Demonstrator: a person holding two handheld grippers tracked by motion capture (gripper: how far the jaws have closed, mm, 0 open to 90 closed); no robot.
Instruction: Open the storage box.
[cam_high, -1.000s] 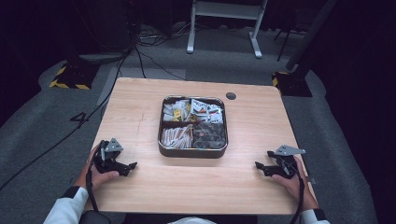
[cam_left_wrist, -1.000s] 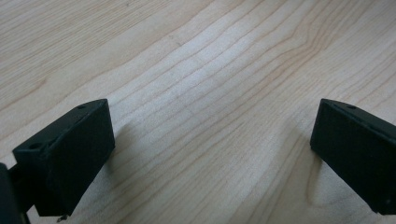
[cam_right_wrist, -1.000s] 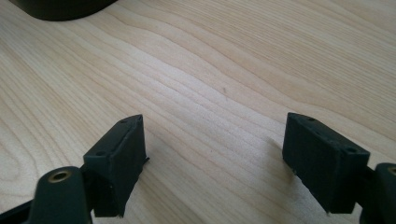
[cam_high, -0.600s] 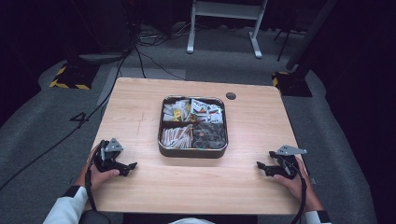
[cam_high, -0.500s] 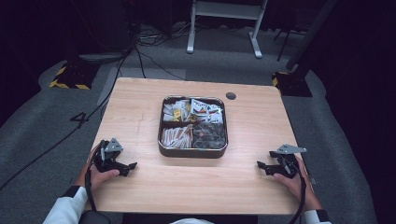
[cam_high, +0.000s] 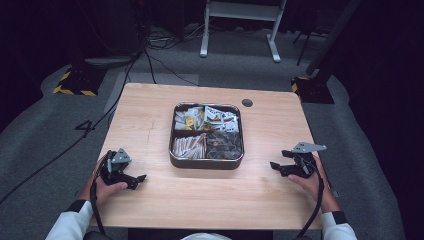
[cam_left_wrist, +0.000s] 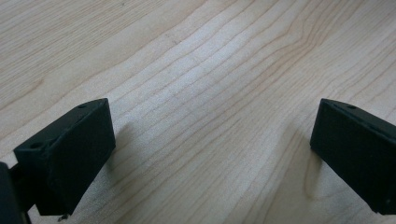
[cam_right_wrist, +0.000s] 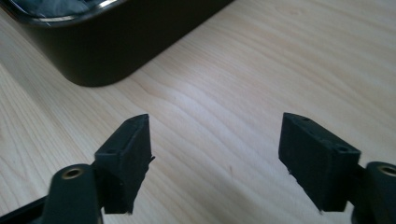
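A dark metal tin (cam_high: 206, 162) with four compartments of small packets and sachets stands at the middle of the wooden table (cam_high: 150, 115). My left gripper (cam_high: 136, 180) rests near the front left of the table, held by a hand. Its jaws (cam_left_wrist: 210, 154) stand wide apart over bare wood, with nothing between them. My right gripper (cam_high: 276, 167) hovers at the front right and points toward the tin. Its jaws (cam_right_wrist: 215, 158) have just been closing a little but still stand open, with only wood between them. The tin's dark wall (cam_right_wrist: 116, 42) lies ahead of them.
A small dark round cap (cam_high: 247, 103) sits in the table near its far right edge. Bare wood surrounds the tin on all sides. Beyond the table lie grey carpet, cables and a white stand's legs (cam_high: 240, 30).
The right gripper has lifted slightly off the table and edged toward the tin. The left gripper and the tin have stayed put.
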